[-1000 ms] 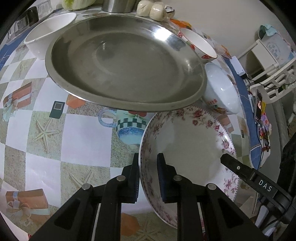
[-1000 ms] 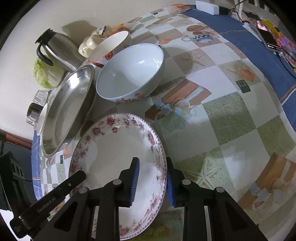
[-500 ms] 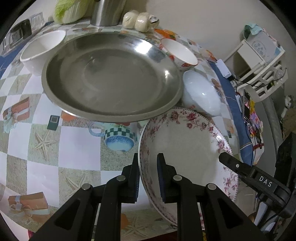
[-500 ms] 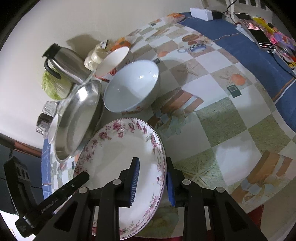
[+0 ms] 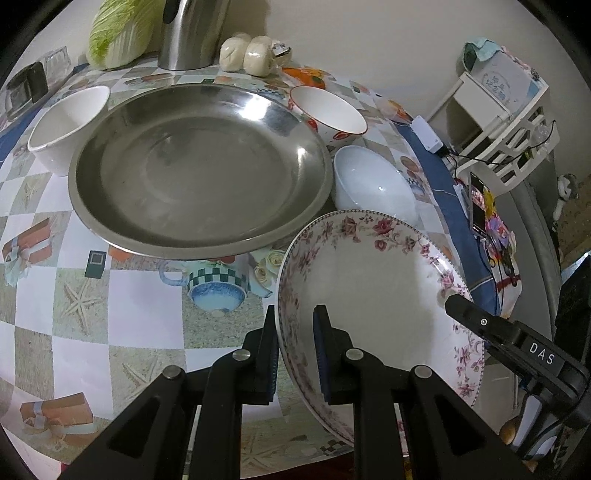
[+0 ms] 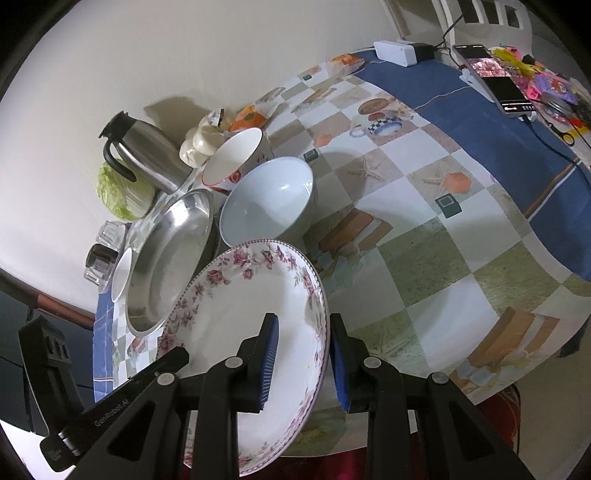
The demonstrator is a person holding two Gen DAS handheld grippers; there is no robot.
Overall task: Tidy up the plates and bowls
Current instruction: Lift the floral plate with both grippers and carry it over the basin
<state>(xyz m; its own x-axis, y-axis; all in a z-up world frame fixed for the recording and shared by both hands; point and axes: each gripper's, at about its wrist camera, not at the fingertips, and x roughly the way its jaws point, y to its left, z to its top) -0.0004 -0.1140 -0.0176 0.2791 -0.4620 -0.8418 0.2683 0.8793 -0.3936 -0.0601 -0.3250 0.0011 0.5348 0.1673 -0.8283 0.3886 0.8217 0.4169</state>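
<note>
A white plate with a pink flower rim [image 5: 373,280] [image 6: 236,314] hangs above the table's near edge, held from both sides. My left gripper [image 5: 295,314] is shut on its left rim and my right gripper [image 6: 303,325] is shut on its right rim. Behind it lies a large steel dish [image 5: 199,170] [image 6: 166,258]. A pale blue bowl [image 5: 373,181] [image 6: 269,201] stands right of the dish. A red-trimmed bowl [image 5: 328,110] [image 6: 234,155] is behind that, and a plain white bowl [image 5: 66,125] sits left of the dish.
A steel jug [image 6: 144,155], a cabbage [image 5: 118,33] and wrapped buns [image 5: 255,51] line the wall. A phone [image 6: 495,81], cables and a white adapter [image 6: 395,51] lie on the blue cloth at right. A white rack [image 5: 502,122] stands beyond the table.
Both grippers have lifted the flowered plate off the table; the dish and bowls look smaller and farther below.
</note>
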